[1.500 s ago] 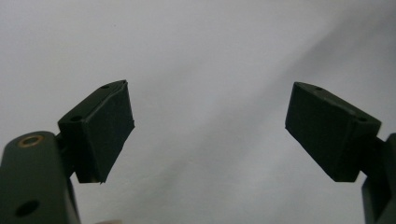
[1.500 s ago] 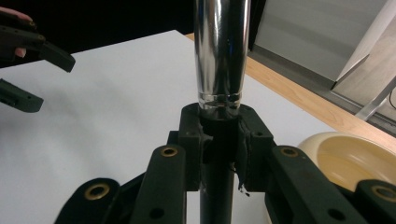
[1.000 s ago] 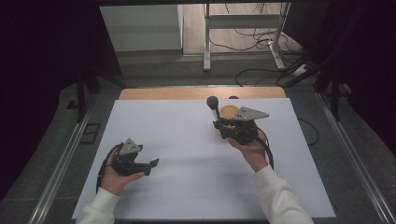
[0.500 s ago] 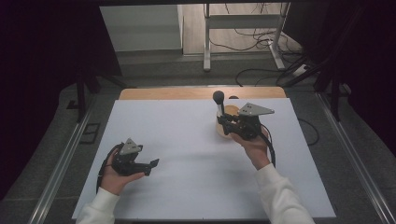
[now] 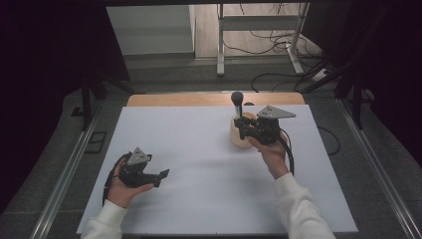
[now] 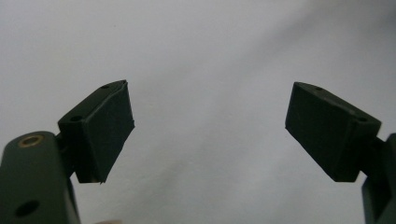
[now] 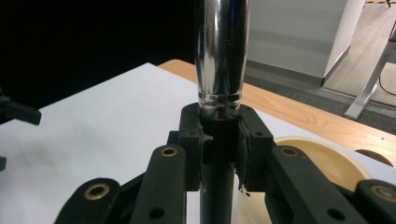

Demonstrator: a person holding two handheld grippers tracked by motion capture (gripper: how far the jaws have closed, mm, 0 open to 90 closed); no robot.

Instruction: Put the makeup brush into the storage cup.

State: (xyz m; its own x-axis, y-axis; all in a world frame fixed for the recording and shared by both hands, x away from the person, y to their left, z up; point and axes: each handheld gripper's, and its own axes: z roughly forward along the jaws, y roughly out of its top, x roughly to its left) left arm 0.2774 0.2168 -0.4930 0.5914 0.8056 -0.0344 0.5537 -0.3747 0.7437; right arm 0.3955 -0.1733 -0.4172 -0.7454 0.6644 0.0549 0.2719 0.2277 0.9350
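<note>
Right claw [image 7: 218,144] clamps metal rod [image 7: 219,56]

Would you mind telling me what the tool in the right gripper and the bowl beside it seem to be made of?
The tool looks like polished metal: its shaft is chrome-bright and mirrors the room, with a dark, matte ball end, perhaps plastic or rubber. The bowl looks like cream plastic or glazed ceramic, smooth with a soft sheen; which one is hard to say.
</note>
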